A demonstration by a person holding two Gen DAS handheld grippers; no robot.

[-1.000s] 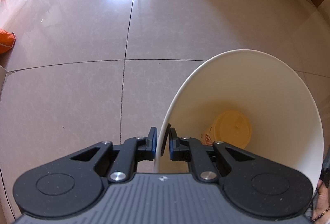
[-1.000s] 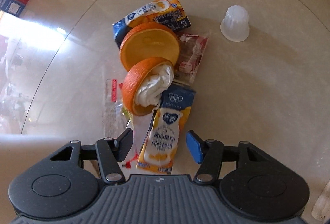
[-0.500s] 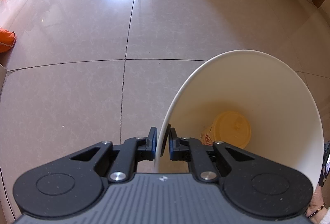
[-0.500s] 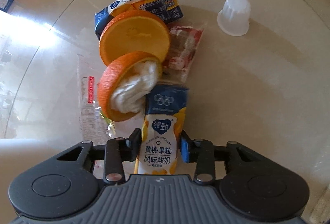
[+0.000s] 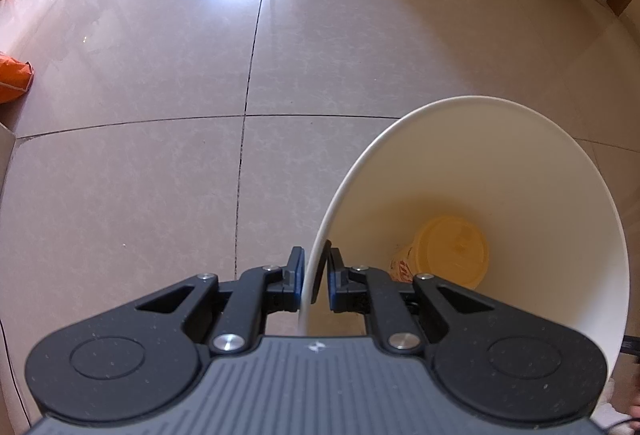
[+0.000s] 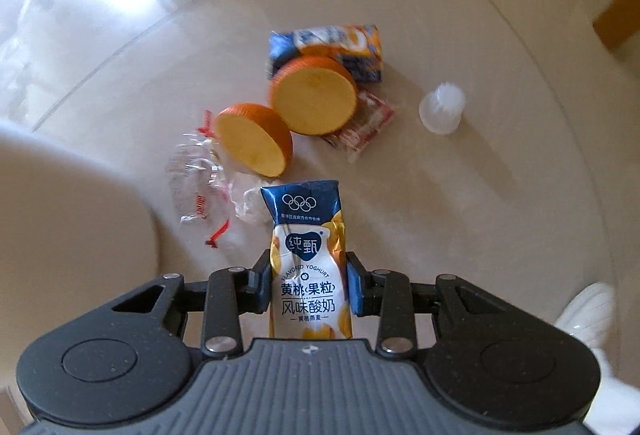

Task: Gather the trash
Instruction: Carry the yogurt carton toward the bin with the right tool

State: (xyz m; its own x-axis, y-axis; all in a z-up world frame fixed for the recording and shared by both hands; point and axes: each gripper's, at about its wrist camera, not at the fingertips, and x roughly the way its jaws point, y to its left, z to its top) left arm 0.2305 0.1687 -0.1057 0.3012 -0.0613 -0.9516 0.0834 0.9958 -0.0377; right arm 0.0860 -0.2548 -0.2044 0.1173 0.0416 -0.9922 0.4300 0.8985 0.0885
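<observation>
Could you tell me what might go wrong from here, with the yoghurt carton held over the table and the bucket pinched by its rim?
1. The right gripper squeezes the soft yoghurt carton by its sides; it could buckle and slip.
2. The left gripper pinches only the white bucket by its thin rim, so the bucket may tilt or twist loose when the carton drops in.
3. The orange halves could roll if bumped.

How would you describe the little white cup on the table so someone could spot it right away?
Start at the glossy beige table and find the trash heap with two orange halves. The cup stands alone to the right of that heap, just past a red and white wrapper. It is the only plain white piece, small and ribbed, with no printing.
</observation>
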